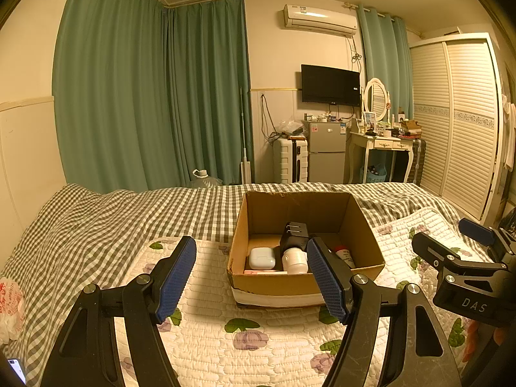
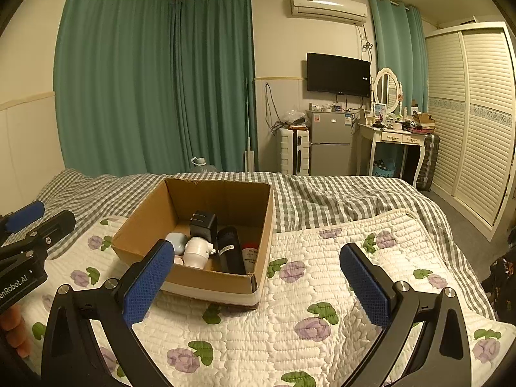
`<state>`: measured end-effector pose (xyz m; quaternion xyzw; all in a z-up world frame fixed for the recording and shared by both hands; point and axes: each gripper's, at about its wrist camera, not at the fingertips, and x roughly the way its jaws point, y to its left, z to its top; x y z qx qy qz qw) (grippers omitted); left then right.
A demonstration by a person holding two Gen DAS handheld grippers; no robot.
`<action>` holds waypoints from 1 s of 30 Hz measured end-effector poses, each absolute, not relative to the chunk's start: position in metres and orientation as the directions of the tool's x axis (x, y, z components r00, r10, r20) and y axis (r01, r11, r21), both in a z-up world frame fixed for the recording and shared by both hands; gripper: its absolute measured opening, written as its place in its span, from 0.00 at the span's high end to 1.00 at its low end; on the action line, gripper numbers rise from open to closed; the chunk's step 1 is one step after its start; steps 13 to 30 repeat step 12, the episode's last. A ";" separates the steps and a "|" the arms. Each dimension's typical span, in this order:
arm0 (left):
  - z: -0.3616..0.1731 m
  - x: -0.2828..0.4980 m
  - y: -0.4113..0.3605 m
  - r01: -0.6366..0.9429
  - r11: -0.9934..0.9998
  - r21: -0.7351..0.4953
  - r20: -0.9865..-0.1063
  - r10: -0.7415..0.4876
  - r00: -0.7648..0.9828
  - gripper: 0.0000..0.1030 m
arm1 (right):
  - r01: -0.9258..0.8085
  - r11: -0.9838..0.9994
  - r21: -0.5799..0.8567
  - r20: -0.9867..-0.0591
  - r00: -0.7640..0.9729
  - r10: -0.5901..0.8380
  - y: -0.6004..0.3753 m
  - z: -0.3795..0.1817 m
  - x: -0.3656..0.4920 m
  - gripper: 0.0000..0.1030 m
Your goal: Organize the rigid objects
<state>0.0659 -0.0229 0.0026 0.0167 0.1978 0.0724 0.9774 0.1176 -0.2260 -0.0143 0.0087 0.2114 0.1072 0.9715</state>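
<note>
An open cardboard box [image 1: 371, 242] [image 2: 142, 225] sits on a floral quilt on the bed. Inside lie a white earbud case [image 1: 262, 258] [image 2: 175, 239], a black plug adapter [image 1: 295, 233] [image 2: 203, 224], a white plug [image 1: 294, 260] [image 2: 197, 251], a black cylinder [image 2: 229, 251] and a red-capped tube [image 1: 344, 254] [image 2: 250, 253]. My left gripper [image 1: 251, 277] is open and empty, just short of the box's near wall. My right gripper [image 2: 258, 277] is open and empty, to the right of the box; it also shows in the left wrist view [image 1: 451, 235].
The floral quilt [image 2: 322, 290] lies over a grey checked bedsheet [image 1: 113, 219]. A white plastic bag [image 1: 11, 306] lies at the bed's left edge. Beyond the bed stand green curtains, a suitcase, a small fridge [image 1: 327, 151], a dressing table [image 1: 383, 148] and a slatted wardrobe [image 2: 477, 122].
</note>
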 end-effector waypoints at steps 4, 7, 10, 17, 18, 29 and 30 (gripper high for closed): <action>0.003 0.066 -0.023 -0.135 0.989 0.061 -0.384 0.148 0.911 0.28 | -0.205 0.977 0.063 -0.409 0.887 0.212 -0.226 -0.014 0.118 0.00; 0.003 0.066 -0.023 -0.137 0.989 0.059 -0.385 0.149 0.911 0.28 | -0.204 0.977 0.062 -0.411 0.887 0.211 -0.226 -0.015 0.118 0.00; 0.000 0.065 -0.023 -0.134 0.990 0.050 -0.387 0.143 0.911 0.28 | -0.204 0.977 0.063 -0.415 0.885 0.212 -0.226 -0.016 0.118 0.00; -0.001 0.065 -0.023 -0.134 0.990 0.047 -0.390 0.141 0.910 0.28 | -0.203 0.977 0.064 -0.418 0.884 0.211 -0.225 -0.016 0.119 0.00; -0.001 0.065 -0.023 -0.134 0.990 0.047 -0.390 0.141 0.910 0.28 | -0.203 0.977 0.064 -0.418 0.884 0.211 -0.225 -0.016 0.119 0.00; -0.001 0.065 -0.023 -0.134 0.990 0.047 -0.390 0.141 0.910 0.28 | -0.203 0.977 0.064 -0.418 0.884 0.211 -0.225 -0.016 0.119 0.00; -0.001 0.065 -0.023 -0.134 0.990 0.047 -0.390 0.141 0.910 0.28 | -0.203 0.977 0.064 -0.418 0.884 0.211 -0.225 -0.016 0.119 0.00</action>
